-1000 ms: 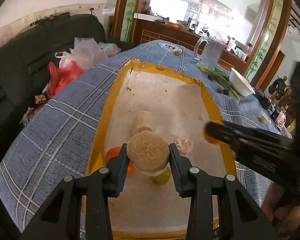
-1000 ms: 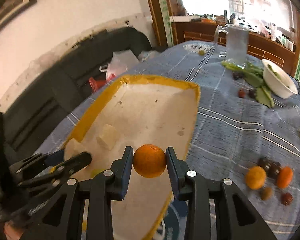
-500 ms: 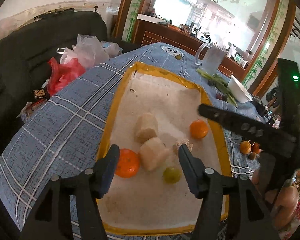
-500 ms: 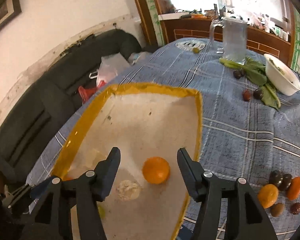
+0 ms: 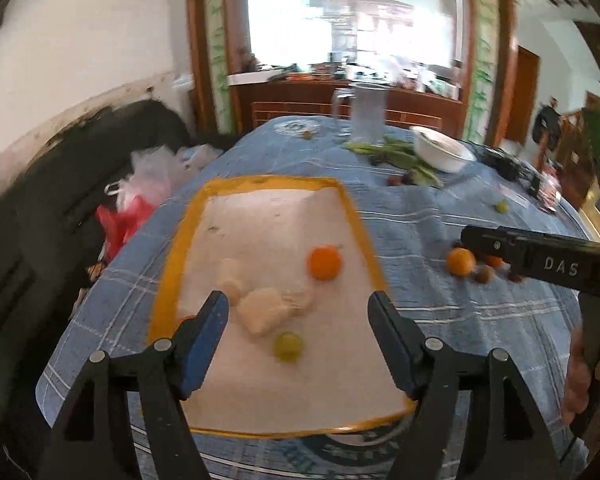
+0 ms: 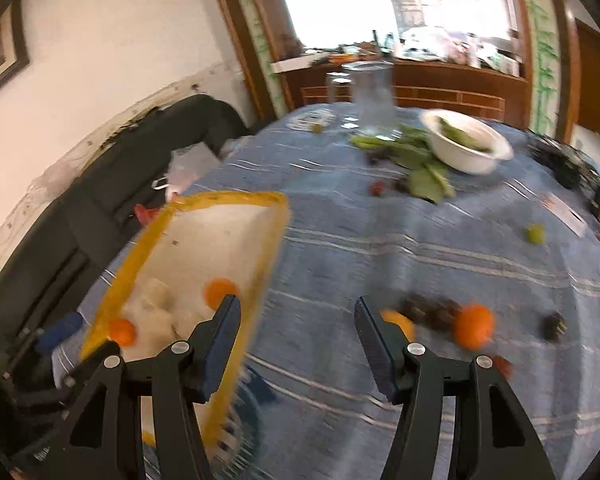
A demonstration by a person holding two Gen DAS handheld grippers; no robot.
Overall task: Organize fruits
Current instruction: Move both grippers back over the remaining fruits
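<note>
A yellow-rimmed tray point(image 5: 168, 264) lies on the blue checked tablecloth; it also shows in the right wrist view point(image 6: 116, 280). In it lie an orange point(image 5: 324, 262), a green fruit point(image 5: 288, 346) and pale tan fruits point(image 5: 262, 310). My left gripper point(image 5: 298, 334) is open and empty above the tray's near half. My right gripper point(image 6: 298, 334) is open and empty above the cloth, right of the tray. Just past its right finger lie an orange point(image 6: 474, 326), another orange point(image 6: 400, 322) and dark small fruits point(image 6: 432, 312). The right gripper's arm point(image 5: 540, 264) shows in the left wrist view.
A white bowl point(image 6: 468, 148), green leaves point(image 6: 424, 176) and a glass jug point(image 6: 372, 96) stand at the far side. A lone green fruit point(image 6: 535, 233) lies to the right. A dark sofa point(image 5: 40, 208) with plastic bags point(image 5: 148, 184) runs along the left.
Both grippers opened and let go: the tan fruit and the orange now lie in the tray. Both have drawn back, and the right has swung right toward the loose fruits on the cloth.
</note>
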